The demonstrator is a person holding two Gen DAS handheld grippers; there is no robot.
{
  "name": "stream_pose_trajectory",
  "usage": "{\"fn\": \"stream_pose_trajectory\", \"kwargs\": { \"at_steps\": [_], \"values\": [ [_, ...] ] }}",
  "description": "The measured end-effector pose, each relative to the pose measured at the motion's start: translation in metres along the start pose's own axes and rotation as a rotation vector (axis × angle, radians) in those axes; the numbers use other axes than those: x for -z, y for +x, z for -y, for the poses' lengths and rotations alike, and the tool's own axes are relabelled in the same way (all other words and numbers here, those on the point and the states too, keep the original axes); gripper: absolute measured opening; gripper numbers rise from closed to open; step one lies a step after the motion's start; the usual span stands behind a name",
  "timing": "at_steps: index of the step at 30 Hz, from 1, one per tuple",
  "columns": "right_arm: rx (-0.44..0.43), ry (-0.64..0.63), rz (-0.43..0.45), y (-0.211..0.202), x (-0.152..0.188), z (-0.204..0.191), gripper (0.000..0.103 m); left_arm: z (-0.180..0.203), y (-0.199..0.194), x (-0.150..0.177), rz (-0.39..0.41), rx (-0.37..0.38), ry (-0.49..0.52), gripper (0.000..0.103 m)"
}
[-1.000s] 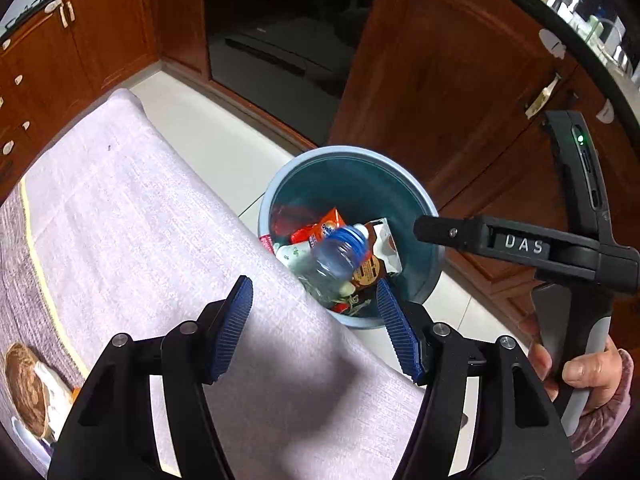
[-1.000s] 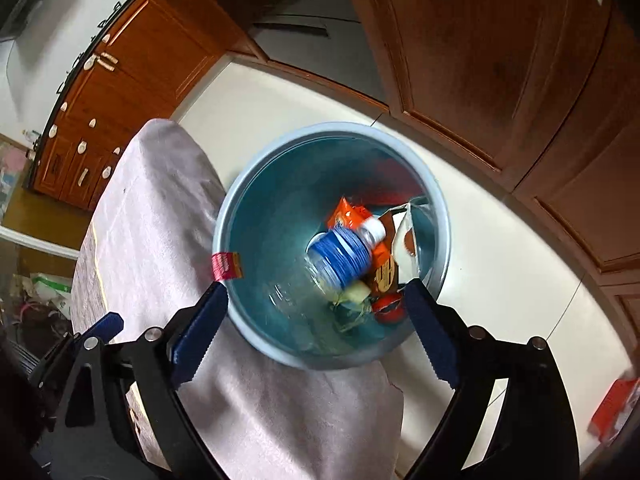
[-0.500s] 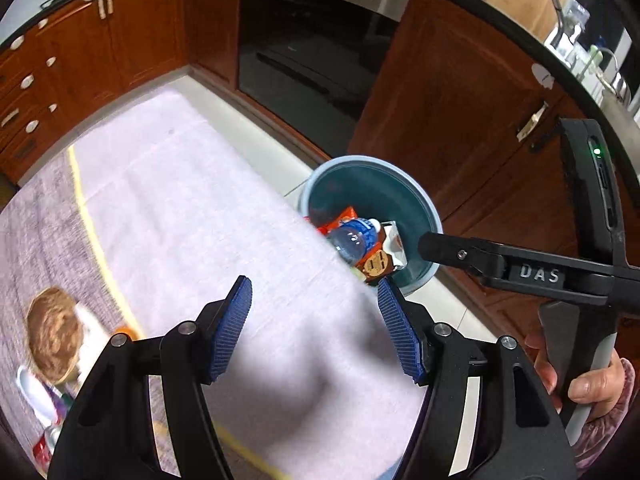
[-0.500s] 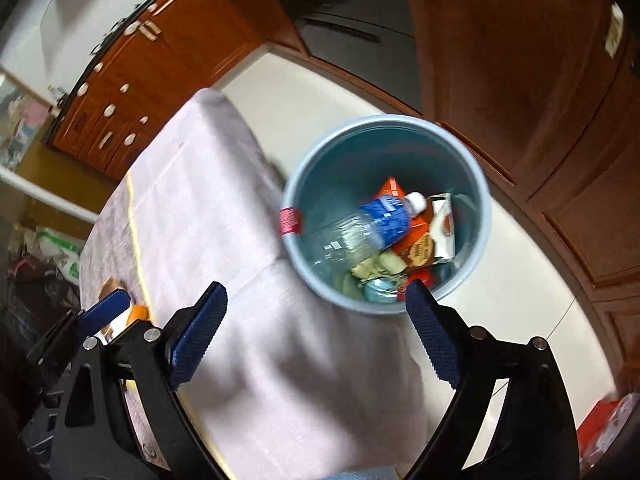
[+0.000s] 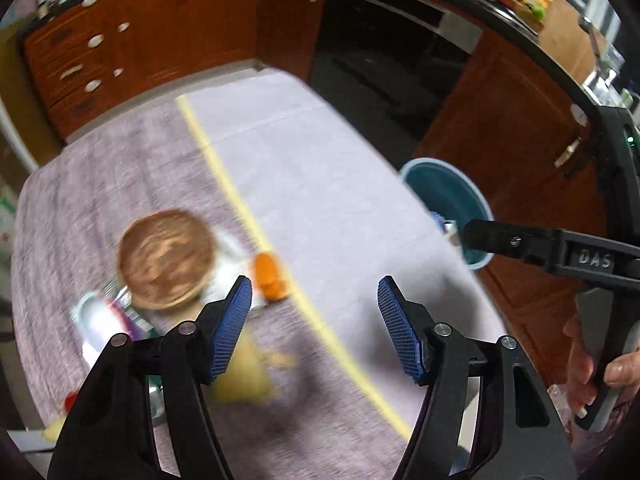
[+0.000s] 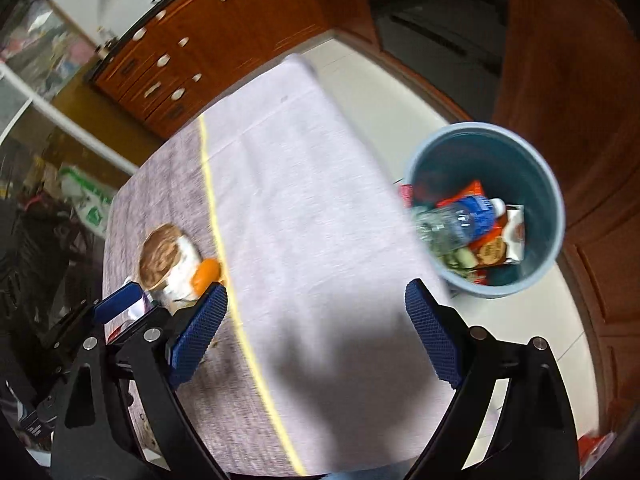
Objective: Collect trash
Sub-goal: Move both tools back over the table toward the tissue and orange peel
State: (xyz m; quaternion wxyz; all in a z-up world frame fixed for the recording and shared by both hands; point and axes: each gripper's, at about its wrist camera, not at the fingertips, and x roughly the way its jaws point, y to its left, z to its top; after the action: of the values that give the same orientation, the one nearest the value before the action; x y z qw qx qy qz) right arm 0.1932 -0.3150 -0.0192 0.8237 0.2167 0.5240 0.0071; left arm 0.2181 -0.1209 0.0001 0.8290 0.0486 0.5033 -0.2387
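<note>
Left tool (image 5: 314, 330) and right tool (image 6: 316, 338): both released, empty; remaining worktop (image 5: 328, 184) litter: approach orange item (image 5: 271, 276) squarely, jaws straddling; carry to bin (image 6: 548, 184).

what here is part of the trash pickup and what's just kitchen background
Part of the job:
- blue trash bin, holding a plastic bottle and wrappers
- orange item on the table
- yellowish scrap
- left claw, right claw, both open and empty

Background:
- wooden cabinets
- oven
- tablecloth
</note>
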Motion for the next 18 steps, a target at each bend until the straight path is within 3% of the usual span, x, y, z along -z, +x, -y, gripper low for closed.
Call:
{"fn": "stream_pose_trajectory", "kwargs": {
  "at_steps": [9, 13, 14, 18],
  "values": [
    [-0.039, -0.078, -0.064, 0.041, 0.008, -0.058, 0.085, -0.074, -0.004, 0.022, -0.02, -0.056, -0.102, 0.067],
    [-0.057, -0.107, -0.097, 0.065, 0.006, -0.076, 0.066, -0.091, -0.003, 0.027, -0.03, -0.062, -0.107, 0.067],
    [-0.064, -0.112, -0.108, 0.072, 0.006, -0.081, 0.055, -0.093, -0.003, 0.029, -0.035, -0.062, -0.106, 0.067],
    [-0.099, -0.108, -0.165, 0.097, 0.004, -0.093, 0.051, -0.101, 0.001, 0.03, -0.048, -0.062, -0.099, 0.067]
  ]
}}
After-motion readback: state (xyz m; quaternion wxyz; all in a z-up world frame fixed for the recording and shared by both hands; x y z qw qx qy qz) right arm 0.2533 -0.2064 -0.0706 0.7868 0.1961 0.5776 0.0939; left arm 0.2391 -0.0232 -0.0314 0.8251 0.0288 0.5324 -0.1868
